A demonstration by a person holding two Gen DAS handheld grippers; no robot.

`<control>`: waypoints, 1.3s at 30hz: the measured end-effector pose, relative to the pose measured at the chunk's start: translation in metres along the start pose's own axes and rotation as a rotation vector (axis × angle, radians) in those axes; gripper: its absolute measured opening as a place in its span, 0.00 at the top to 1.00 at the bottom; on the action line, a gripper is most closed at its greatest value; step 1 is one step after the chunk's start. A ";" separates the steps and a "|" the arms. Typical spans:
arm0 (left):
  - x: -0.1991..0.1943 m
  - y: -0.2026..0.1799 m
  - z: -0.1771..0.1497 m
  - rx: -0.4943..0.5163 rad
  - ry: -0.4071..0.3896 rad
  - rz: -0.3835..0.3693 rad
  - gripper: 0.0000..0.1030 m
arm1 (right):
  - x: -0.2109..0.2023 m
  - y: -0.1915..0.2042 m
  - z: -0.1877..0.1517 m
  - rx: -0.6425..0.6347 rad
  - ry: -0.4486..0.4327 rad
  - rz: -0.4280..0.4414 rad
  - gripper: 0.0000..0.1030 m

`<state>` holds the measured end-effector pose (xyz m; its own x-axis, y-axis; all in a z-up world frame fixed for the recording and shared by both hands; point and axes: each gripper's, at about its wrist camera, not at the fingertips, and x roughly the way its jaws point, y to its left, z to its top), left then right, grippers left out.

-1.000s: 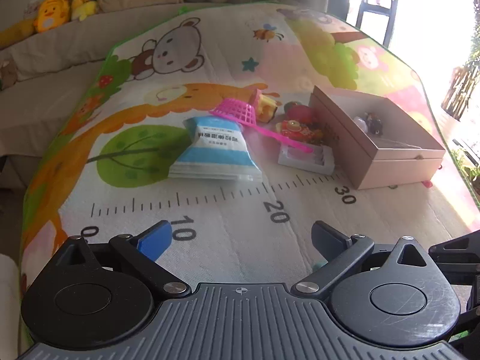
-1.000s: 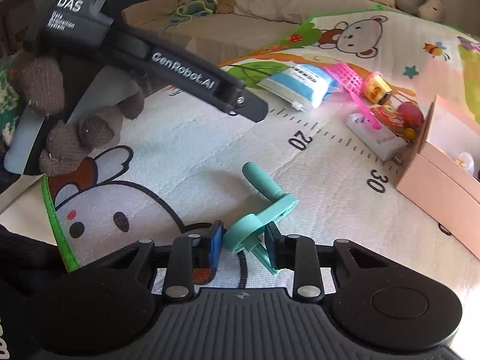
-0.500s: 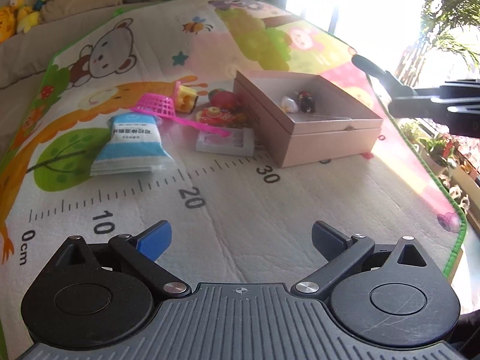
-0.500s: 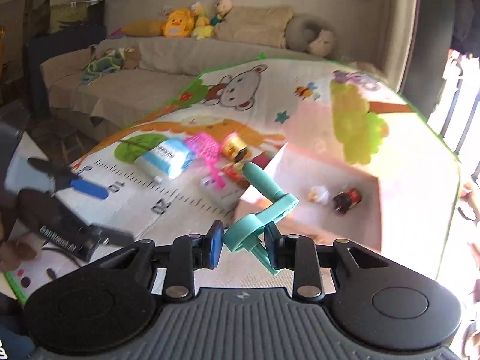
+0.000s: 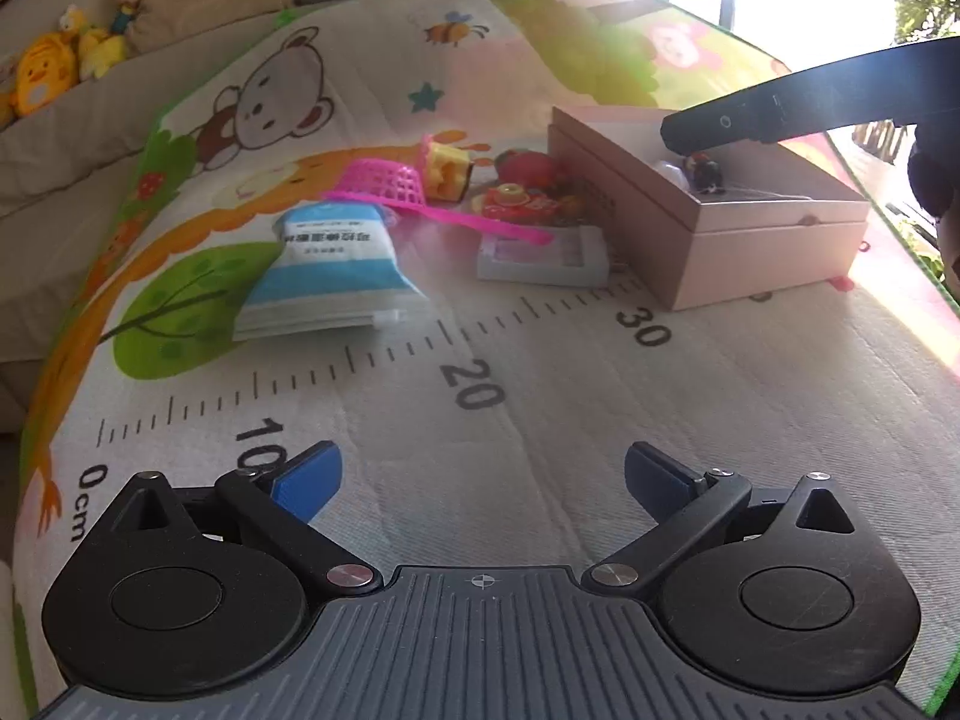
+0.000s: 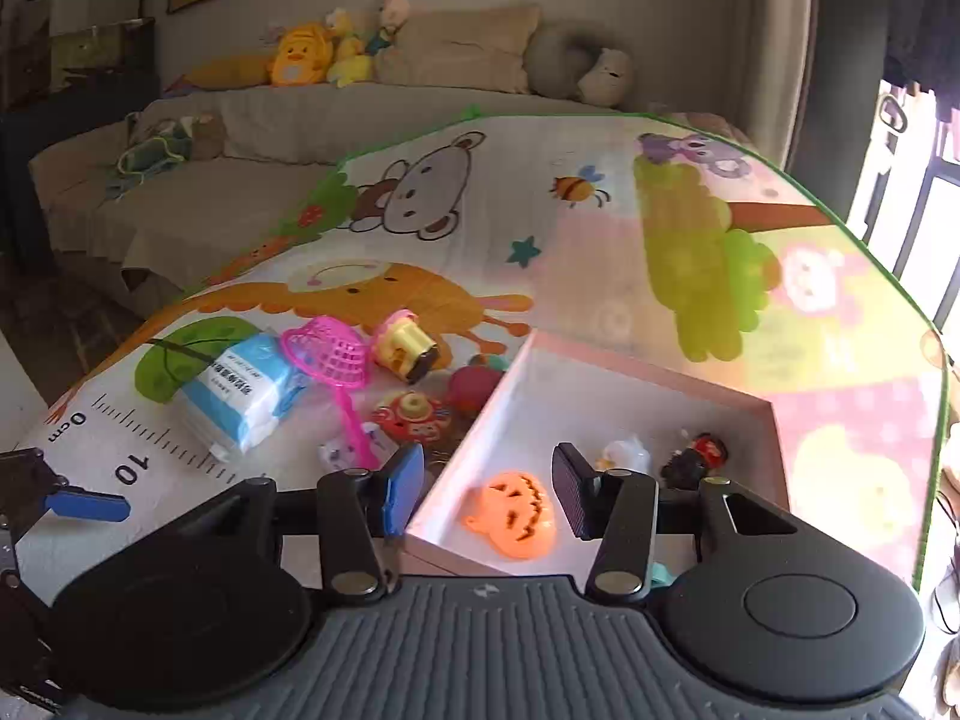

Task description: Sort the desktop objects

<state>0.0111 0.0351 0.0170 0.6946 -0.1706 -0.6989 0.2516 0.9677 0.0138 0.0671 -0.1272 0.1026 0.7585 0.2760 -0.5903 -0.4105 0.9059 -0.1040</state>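
A pink open box stands on the play mat. It holds an orange pumpkin toy, a white figure and a black-red figure. My right gripper is open and empty above the box's near corner; a bit of teal shows below its right finger. My left gripper is open and empty low over the mat. Left of the box lie a blue-white packet, pink net scoop, yellow toy, red toys and a white tray.
The mat carries a printed ruler. A sofa with plush toys stands behind it. The right gripper's arm reaches over the box in the left wrist view. The mat's green edge runs along the right.
My right gripper moved over the box and opened; the teal clip has left its fingers. The left gripper swung back toward the packet side and stayed open.
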 end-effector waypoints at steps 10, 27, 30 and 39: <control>-0.009 0.062 -0.006 -0.120 -0.024 0.134 0.00 | 0.082 0.074 -0.007 -0.059 0.100 0.039 0.58; 0.011 0.030 0.042 -0.043 -0.126 0.024 0.00 | -0.012 0.036 -0.088 0.087 0.130 0.086 0.48; 0.034 0.000 0.057 0.004 -0.125 -0.078 0.00 | -0.025 0.019 -0.101 0.130 0.067 -0.007 0.33; 0.096 -0.030 0.081 0.080 -0.053 -0.065 0.00 | -0.038 -0.025 -0.132 0.334 0.003 -0.063 0.18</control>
<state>0.1250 -0.0251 0.0078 0.7089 -0.2443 -0.6616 0.3492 0.9366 0.0283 -0.0183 -0.2026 0.0224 0.7751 0.2156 -0.5939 -0.1738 0.9765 0.1276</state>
